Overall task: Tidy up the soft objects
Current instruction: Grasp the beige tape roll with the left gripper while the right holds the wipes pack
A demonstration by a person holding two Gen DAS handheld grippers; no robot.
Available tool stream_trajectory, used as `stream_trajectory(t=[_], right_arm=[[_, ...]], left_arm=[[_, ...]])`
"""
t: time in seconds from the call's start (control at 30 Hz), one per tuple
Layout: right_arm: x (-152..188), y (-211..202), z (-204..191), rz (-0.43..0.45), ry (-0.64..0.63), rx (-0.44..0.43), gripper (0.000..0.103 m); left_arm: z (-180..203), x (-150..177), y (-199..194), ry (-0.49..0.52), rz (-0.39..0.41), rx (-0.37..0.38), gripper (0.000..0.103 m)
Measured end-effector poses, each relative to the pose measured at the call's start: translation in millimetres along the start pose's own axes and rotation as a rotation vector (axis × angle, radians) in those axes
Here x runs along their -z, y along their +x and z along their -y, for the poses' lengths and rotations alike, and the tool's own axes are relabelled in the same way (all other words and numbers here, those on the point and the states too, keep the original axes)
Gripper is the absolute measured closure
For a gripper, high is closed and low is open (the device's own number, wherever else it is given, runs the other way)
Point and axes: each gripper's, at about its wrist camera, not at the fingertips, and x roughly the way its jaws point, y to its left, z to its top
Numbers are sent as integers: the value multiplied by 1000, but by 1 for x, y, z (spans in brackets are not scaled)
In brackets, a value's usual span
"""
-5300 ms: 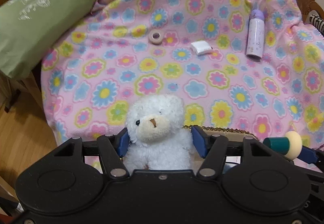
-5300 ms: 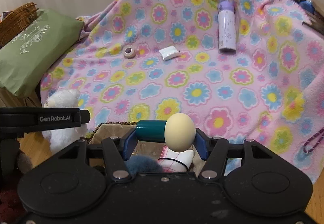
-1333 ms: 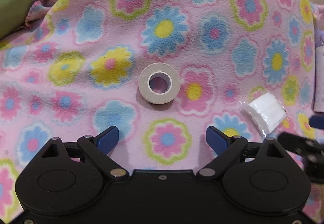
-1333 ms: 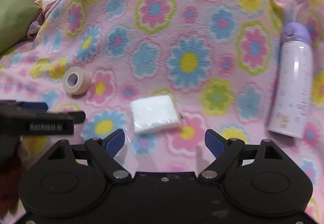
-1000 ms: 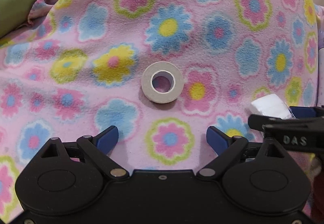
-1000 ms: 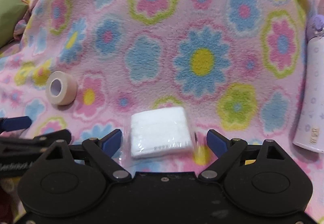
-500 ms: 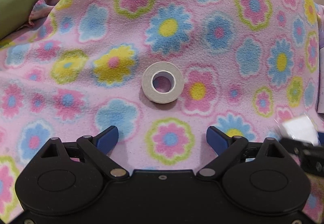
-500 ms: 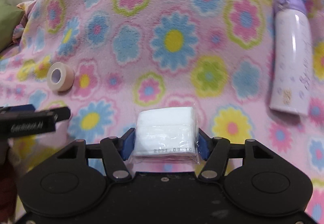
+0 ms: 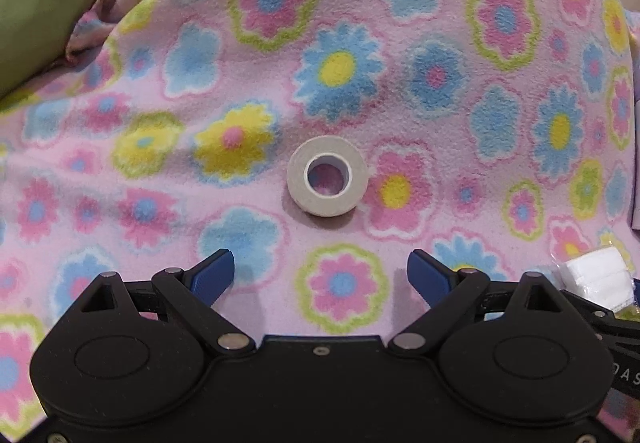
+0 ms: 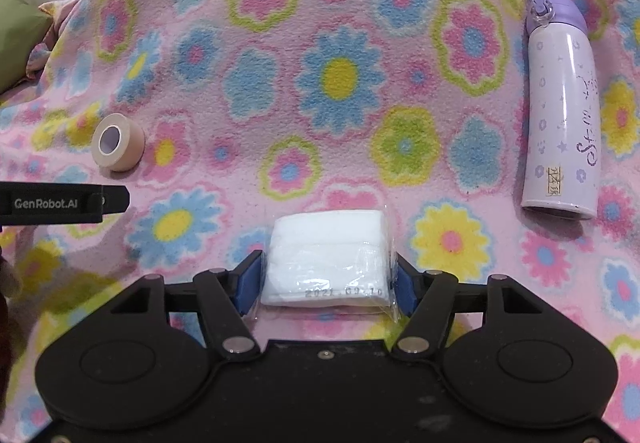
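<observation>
Gauze, one white pack in clear wrap, is clamped between the two blue pads of the right gripper, whose jaws are closed against its sides; the pack is held low over the blanket, and whether it touches the fleece cannot be told. One stamped date is seen along its near edge. In the left wrist view the same pack shows at the far right edge. One tape roll lies on the blanket ahead of the left gripper, which is spread wide and holds nothing, its two pads well short of the roll. One lilac bottle lies on its side well to the right of the gauze. One green cushion is seen at the blanket's left edge.
</observation>
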Motion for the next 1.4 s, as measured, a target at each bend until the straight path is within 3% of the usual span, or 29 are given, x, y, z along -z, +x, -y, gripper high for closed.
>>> stream_trajectory(t=[0.23,0.33,0.47,0.6,0.7,0.87,0.97,1.2,1.4], right_arm=[[-1,1,1,3,10,-4,39],[0,1,1,4,10,-4,39],[-1,1,1,4,13,-4,39],[-1,2,2,5,20,-5,39],[0,2,1,7,24,-4,39],[0,2,1,8,25,-4,39],[0,2,1,8,25,-4,39],[0,1,0,9,24,2,39],[0,2,1,10,27,1,39]], left_arm=[[22,-29,16,67,32,-33,13],[22,-39,27,67,39,-48,26],[17,-44,37,32,13,-44,55],[4,-43,23,-23,-10,-11,55],[4,-39,2,-9,-45,-3,55],[18,-26,-32,44,-193,18,55],[30,-12,-34,76,-273,71,55],[36,-6,-29,107,-200,51,53],[37,3,-16,135,-127,52,34]])
